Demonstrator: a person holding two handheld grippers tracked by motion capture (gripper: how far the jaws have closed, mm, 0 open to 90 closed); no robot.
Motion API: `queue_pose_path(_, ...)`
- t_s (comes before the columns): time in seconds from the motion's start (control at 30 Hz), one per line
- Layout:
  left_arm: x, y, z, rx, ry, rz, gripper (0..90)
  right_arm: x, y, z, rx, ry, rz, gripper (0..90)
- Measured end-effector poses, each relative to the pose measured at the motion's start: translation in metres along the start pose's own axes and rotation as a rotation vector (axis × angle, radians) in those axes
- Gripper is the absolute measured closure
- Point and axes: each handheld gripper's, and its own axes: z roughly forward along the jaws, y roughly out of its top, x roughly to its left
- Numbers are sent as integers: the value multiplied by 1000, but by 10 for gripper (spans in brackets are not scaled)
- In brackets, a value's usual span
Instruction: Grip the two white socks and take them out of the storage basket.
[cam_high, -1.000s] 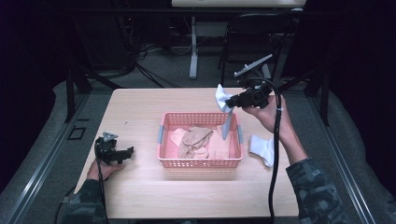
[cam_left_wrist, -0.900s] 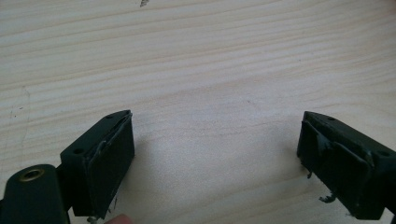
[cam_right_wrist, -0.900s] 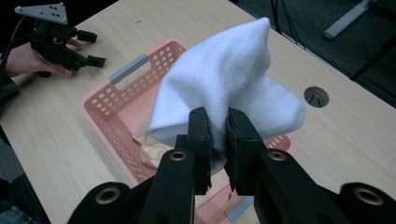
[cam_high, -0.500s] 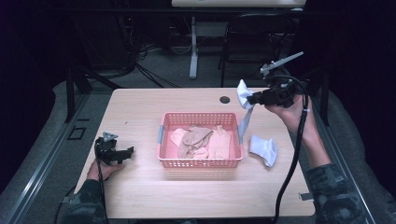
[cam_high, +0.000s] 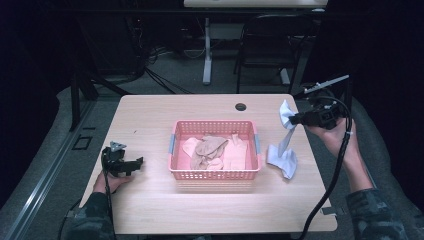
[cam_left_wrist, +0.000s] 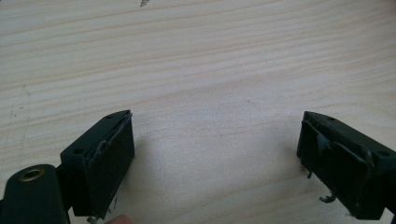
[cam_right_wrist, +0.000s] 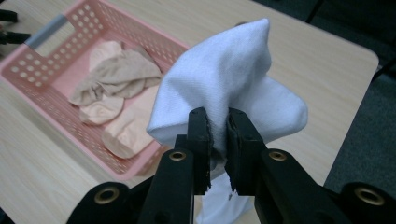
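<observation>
White sock (cam_right_wrist: 224, 74); pink perforated basket (cam_high: 215, 172) with beige socks (cam_high: 210, 147); pale wood-grain worktop (cam_high: 150, 115); black tool (cam_right_wrist: 217, 126).

A pink basket (cam_high: 215, 172) with beige socks (cam_high: 210, 150) inside is set mid-table (cam_high: 150, 120). To its right, a white sock (cam_high: 286, 131) is held up by the right gripper (cam_high: 296, 119), its lower end apparently touching another white sock (cam_high: 282, 159) lying there. The left gripper (cam_high: 131, 163) is rested near the left edge.

A wooden table (cam_high: 150, 120) bears a pink basket (cam_high: 215, 172) holding beige socks (cam_high: 210, 150).
</observation>
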Motion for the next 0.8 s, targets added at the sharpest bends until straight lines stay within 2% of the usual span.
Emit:
queue_pose_path(0.27, 0, 0, 0, 1, 0, 1, 108, -18, -33, 50, 104, -2, 69, 802)
queue_pose_path(0.33, 0, 0, 0, 0, 0, 1, 108, -22, -43, 65, 132, 3, 100, 801)
queue_pose_path(0.47, 0, 0, 0, 0, 0, 1, 108, -26, -55, 86, 177, 3, 117, 794)
queue_pose_path(0.5, 0, 0, 0, 0, 0, 1, 108, -27, -57, 91, 192, -9, 113, 792)
queue_pose_path(0.6, 0, 0, 0, 0, 0, 1, 108, -30, -66, 104, 218, 5, 133, 776)
queue_pose_path(0.7, 0, 0, 0, 0, 0, 1, 108, -33, -72, 115, 265, 26, 152, 705)
queue_pose_path(0.73, 0, 0, 0, 0, 0, 1, 109, -34, -73, 116, 261, 11, 145, 702)
queue_pose_path(0.77, 0, 0, 0, 0, 0, 0, 108, -34, -73, 115, 257, 22, 147, 678)
queue_pose_path(0.8, 0, 0, 0, 0, 0, 1, 108, -35, -74, 113, 244, 32, 151, 617)
